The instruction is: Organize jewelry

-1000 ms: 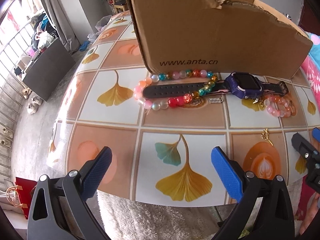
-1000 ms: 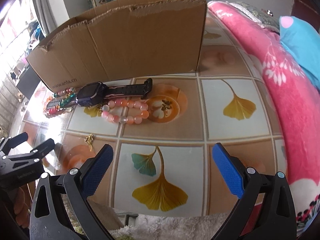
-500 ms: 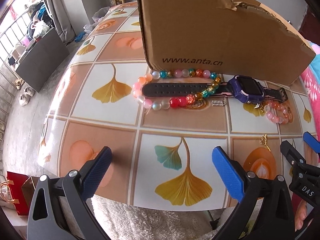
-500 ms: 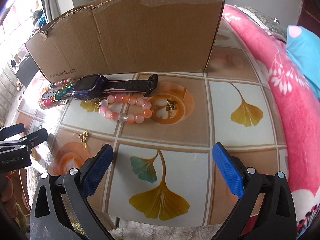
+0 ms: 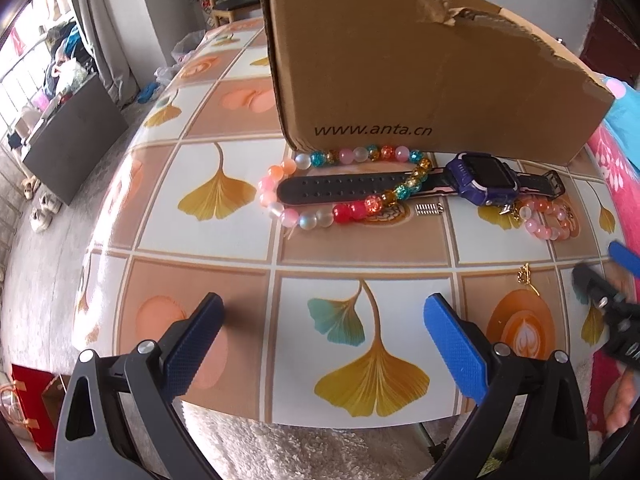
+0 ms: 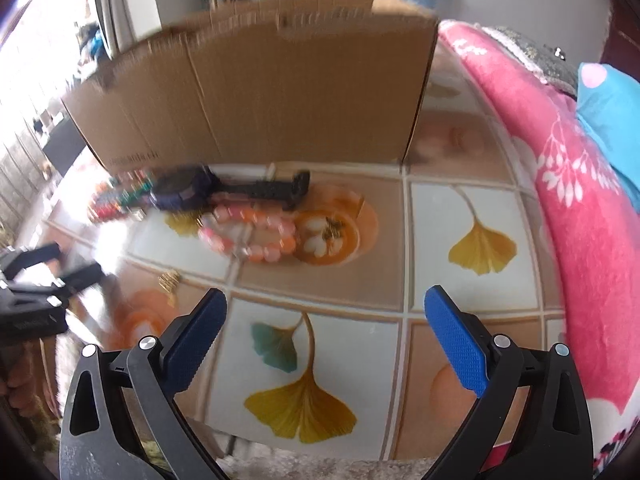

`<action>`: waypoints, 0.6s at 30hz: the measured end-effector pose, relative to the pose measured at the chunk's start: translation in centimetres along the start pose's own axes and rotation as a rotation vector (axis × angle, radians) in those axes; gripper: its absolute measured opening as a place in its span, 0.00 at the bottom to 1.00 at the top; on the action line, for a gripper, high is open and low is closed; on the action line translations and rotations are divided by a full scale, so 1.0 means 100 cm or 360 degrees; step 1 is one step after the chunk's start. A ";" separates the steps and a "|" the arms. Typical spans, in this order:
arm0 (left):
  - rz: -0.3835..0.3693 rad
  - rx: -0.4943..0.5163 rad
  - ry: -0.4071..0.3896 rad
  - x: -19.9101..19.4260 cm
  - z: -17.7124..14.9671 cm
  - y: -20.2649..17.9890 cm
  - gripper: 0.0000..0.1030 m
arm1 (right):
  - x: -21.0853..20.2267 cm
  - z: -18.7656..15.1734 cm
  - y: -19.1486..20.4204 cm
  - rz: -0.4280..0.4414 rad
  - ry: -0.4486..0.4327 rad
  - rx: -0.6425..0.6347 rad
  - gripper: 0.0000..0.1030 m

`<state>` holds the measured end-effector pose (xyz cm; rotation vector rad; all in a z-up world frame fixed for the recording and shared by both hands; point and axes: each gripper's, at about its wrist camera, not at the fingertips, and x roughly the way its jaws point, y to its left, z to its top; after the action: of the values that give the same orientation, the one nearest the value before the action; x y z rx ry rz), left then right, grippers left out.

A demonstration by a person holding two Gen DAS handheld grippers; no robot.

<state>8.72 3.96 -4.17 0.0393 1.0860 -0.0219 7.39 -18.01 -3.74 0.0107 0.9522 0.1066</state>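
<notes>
Cardboard box [image 5: 420, 80] interior hidden, perhaps empty; watch [image 5: 484, 178] lies outside.

left gripper [image 5: 322, 332] fingers spread, empty | multicolour bead bracelet [image 5: 344, 186] draped over watch [image 5: 484, 178] strap | cardboard box [image 5: 424, 80] behind

Both your wrist cameras look forward, low over the near table edge, toward the brown cardboard box [image 5: 432, 68]; both share the purple smartwatch [image 5: 484, 178] [image 6: 182, 190].
</notes>
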 end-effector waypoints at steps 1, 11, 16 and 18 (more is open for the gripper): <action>-0.0011 -0.0005 -0.0035 -0.003 -0.001 0.002 0.95 | -0.004 0.002 0.000 0.0040 -0.0023 0.0019 0.92; -0.0090 -0.0080 -0.0302 -0.026 0.018 0.033 0.72 | -0.012 0.039 0.048 0.0552 -0.0150 -0.0044 0.69; -0.0158 -0.0113 -0.0271 -0.012 0.031 0.048 0.51 | 0.007 0.056 0.076 0.0638 -0.0113 -0.0069 0.44; -0.0206 -0.0129 -0.0234 -0.004 0.037 0.054 0.43 | 0.012 0.060 0.085 0.0658 -0.0090 -0.0078 0.37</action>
<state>12.04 9.15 -1.98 -0.1043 0.9402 -0.0960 12.27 -9.25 -0.78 0.1651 0.8799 0.5088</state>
